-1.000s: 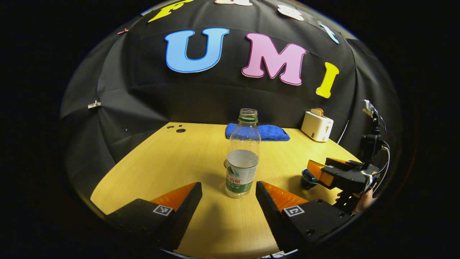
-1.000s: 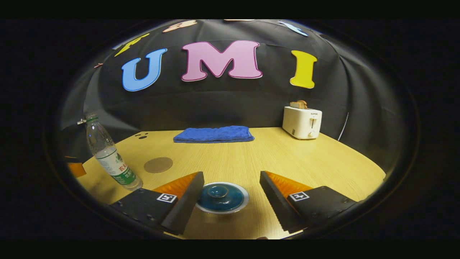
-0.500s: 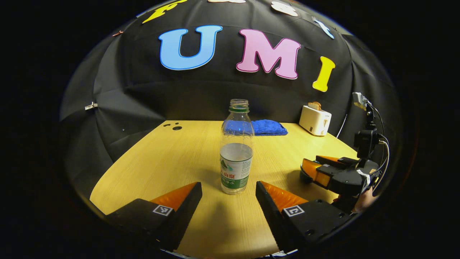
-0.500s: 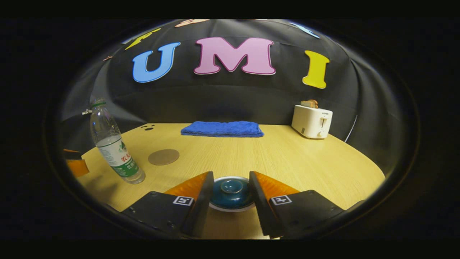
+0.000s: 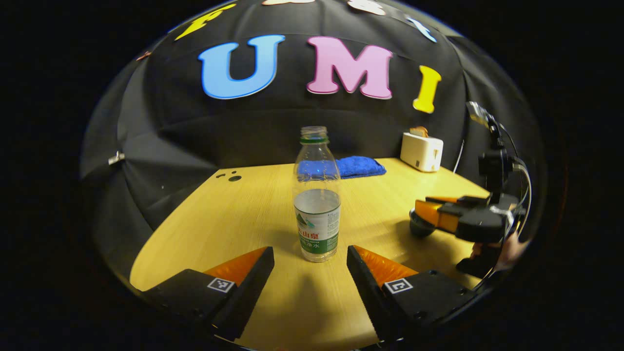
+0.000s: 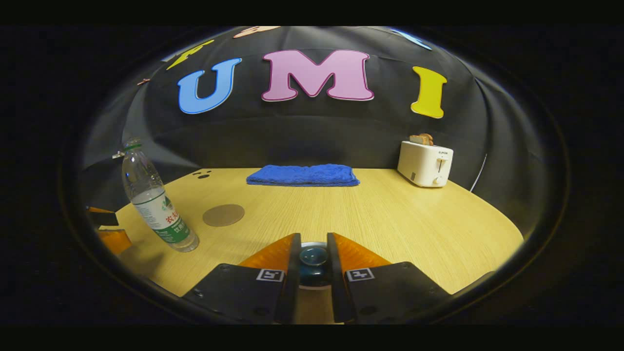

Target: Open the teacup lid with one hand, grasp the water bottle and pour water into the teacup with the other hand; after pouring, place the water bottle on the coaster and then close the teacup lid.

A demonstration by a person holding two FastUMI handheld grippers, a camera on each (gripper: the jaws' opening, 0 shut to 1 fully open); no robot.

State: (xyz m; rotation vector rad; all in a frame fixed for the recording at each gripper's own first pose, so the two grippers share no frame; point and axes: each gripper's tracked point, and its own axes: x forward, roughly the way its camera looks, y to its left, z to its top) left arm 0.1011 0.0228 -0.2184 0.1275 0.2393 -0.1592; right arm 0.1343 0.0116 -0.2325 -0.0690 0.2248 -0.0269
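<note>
Since a second ago, my right gripper (image 6: 313, 256) has drawn its two fingers in from wide apart until they close on the round knob of the teacup lid (image 6: 313, 257); the bottle now stands nearer my left fingers.

Item: teacup lid, glazed dark blue, domed, pale rim, pinched at the knob on both sides. In the left gripper view, the teacup (image 5: 420, 228) is a dark rounded body on the table, under the right gripper.

Item: water bottle (image 5: 317, 195), clear plastic, ribbed shoulder, uncapped, green neck ring, about half full, green-and-white label. Upright on the table, just ahead of my left gripper (image 5: 310, 261), whose fingers are spread wide and touch nothing.

Item: coaster (image 6: 223, 215), flat brown disc, beside the bottle.

Item: table (image 6: 390, 219), pale wood grain.

Item: blue towel (image 6: 302, 175), folded, nubby.

Item: white toaster (image 6: 425, 163), boxy, toast in its slot.
</note>
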